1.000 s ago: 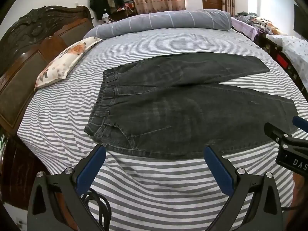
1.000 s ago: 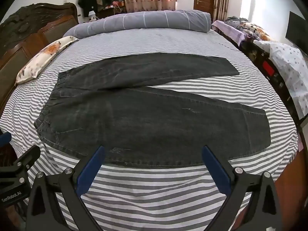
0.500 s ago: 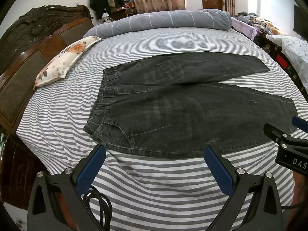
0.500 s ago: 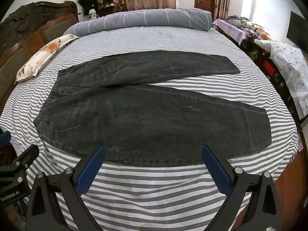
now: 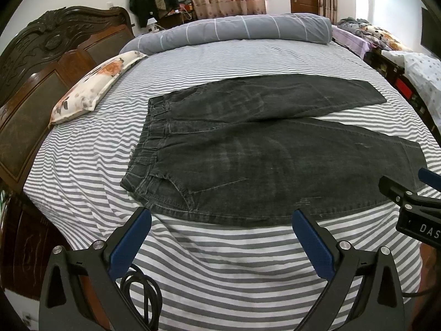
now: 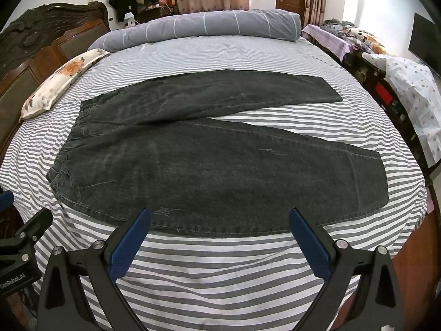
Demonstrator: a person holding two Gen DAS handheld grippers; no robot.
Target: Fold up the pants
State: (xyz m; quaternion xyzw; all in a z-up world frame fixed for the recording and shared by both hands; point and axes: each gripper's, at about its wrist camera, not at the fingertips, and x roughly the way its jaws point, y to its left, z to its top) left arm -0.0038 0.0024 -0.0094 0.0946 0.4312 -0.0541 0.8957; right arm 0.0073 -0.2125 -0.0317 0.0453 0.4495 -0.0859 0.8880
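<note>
Both views pulled back slightly over the last second; the dark grey denim pants [image 5: 261,162] sat a little further off, flat and unfolded mid-bed, near leg along the near edge; no fold started; left claw [image 5: 220,237] and right claw [image 6: 219,235] gaped wide, empty, touching nothing.

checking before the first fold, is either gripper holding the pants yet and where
Nothing is held. The left gripper and right gripper are both open, short of the pants.
</note>
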